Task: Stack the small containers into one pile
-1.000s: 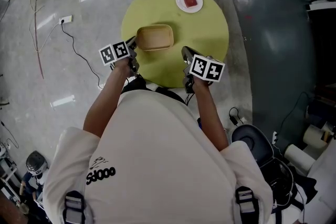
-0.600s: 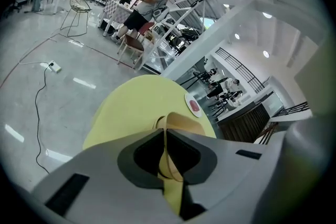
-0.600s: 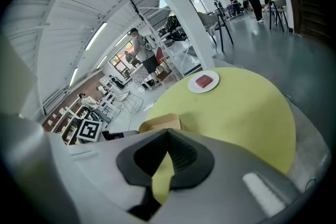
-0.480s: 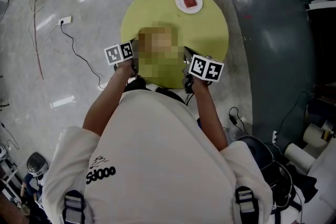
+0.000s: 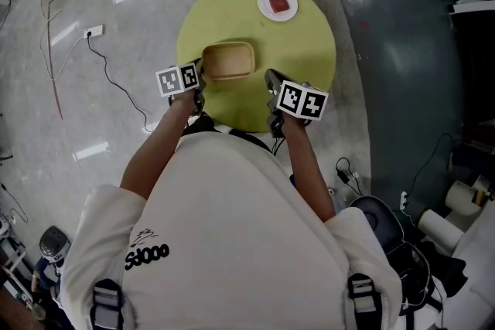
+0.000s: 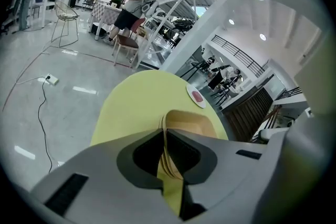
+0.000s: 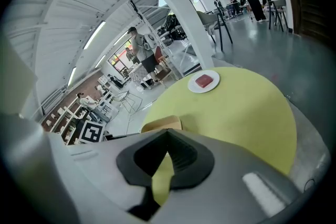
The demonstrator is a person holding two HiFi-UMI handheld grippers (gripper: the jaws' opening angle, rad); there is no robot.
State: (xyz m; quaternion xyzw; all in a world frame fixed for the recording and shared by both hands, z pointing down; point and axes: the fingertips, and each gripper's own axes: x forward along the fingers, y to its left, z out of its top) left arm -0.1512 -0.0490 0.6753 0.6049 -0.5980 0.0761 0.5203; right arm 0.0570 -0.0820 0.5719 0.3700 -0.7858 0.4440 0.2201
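Round yellow-green tabletop [image 5: 309, 50] on a pale glossy floor [image 5: 100, 35]. We note the tan containers [image 5: 228, 60], rectangular with rounded corners and nested one inside another, toward the left side of the tabletop, about midway between its near and far edges. The left claw [image 6: 165, 132] is clenched on the containers' left rim: in the left gripper view several thin tan edges stand pressed between the two dark pads, and the open tan well lies just beyond them. We cannot tell whether the pile rests on the tabletop or is raised off it. The right claw [image 7: 167, 132] is clenched on nothing; its pads meet at the tip, and only yellow-green surface shows through the gap below. It hangs over the near edge of the tabletop, to the right of the containers and apart from them. A white plate [image 5: 267, 11] carrying a red piece [image 5: 279, 3] sits near the far edge, well apart from the containers.
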